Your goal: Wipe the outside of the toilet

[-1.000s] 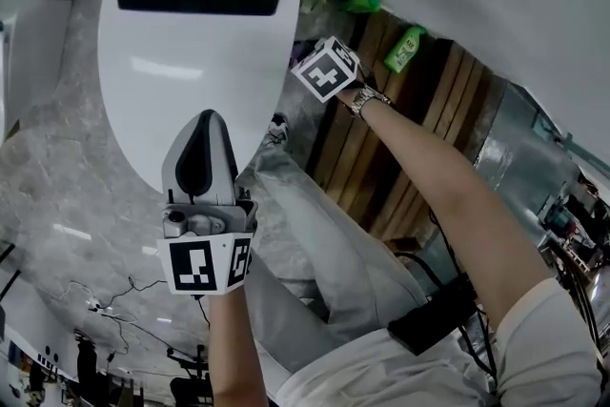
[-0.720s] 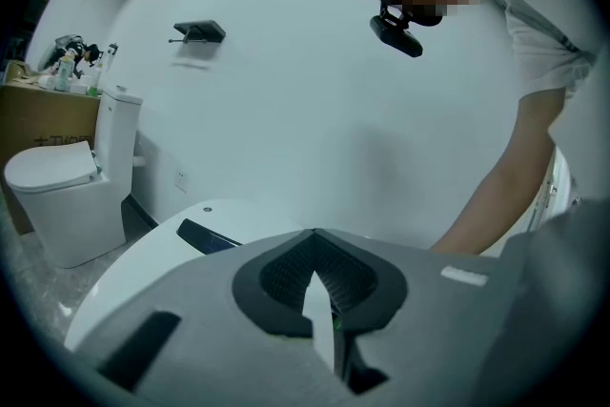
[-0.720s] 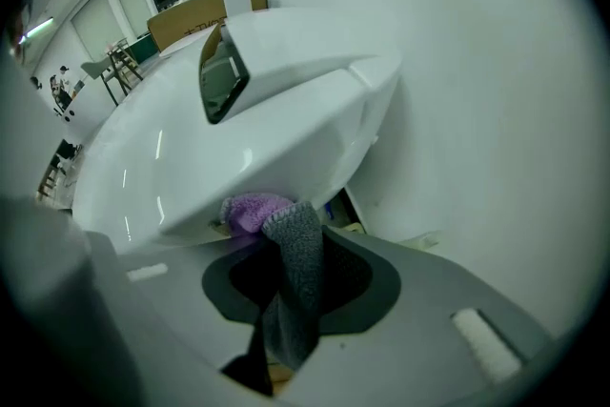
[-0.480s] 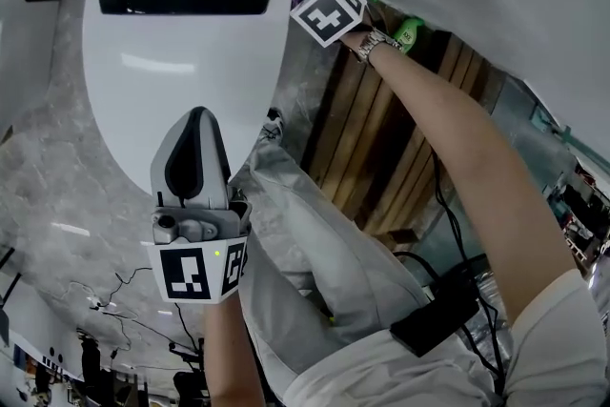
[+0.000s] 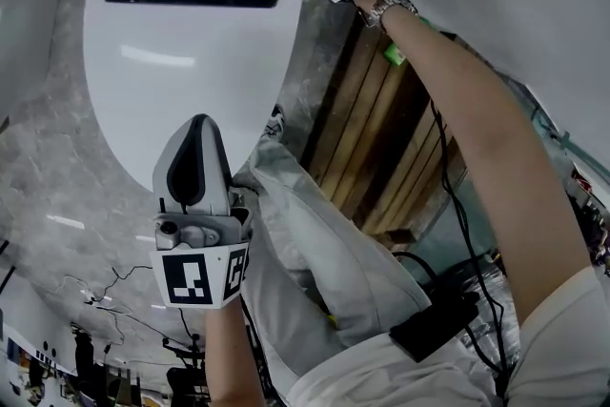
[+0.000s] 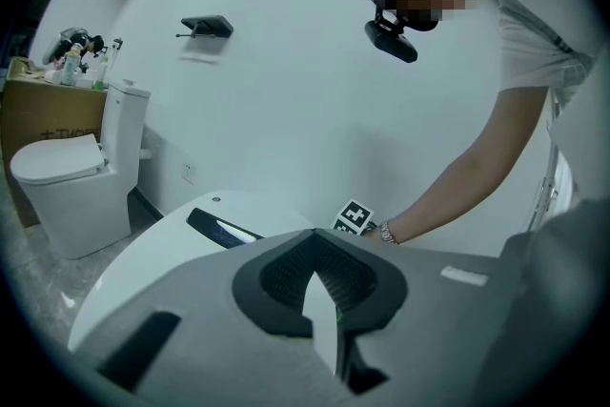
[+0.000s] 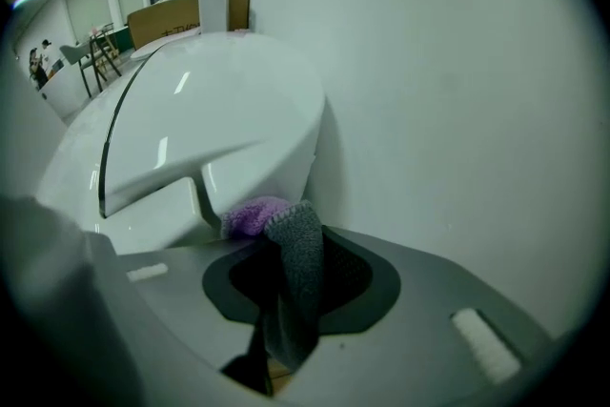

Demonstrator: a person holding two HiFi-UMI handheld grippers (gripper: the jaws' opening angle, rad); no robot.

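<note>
Your right gripper [image 7: 284, 300] is clamped on the cloth [image 7: 291, 253], grey with a purple fold. The cloth sits at the toilet's [image 5: 191, 33] rear right corner, touching the shell just under the lid edge. The toilet itself stands backed against the wall [image 7: 457, 91], right below you.

Your left gripper [image 6: 319, 300] hangs over the toilet's front, jaws all but together, nothing in them.

Handling, my read:
- The cloth is soft and limp and looks likely to bunch, so keep a tail out of the jaws and let that do the wiping.
- The shell is glossy, hard and slick. It's fixed and won't shift, so press freely, but keep the jaw tips off the glaze.
- The lid is probably hinged, so push on the shell, not the lid.

In the way:
- The gap between the toilet's rear and the wall is tight, with little room to swing.
- Wooden slats [image 5: 381, 138] and a green item [image 5: 393, 54] lie on the toilet's right side, under your arm.
- Your own knee [image 5: 315, 243] is near the toilet's front right.
- A second toilet [image 6: 67, 176] stands well apart from it, no issue.
</note>
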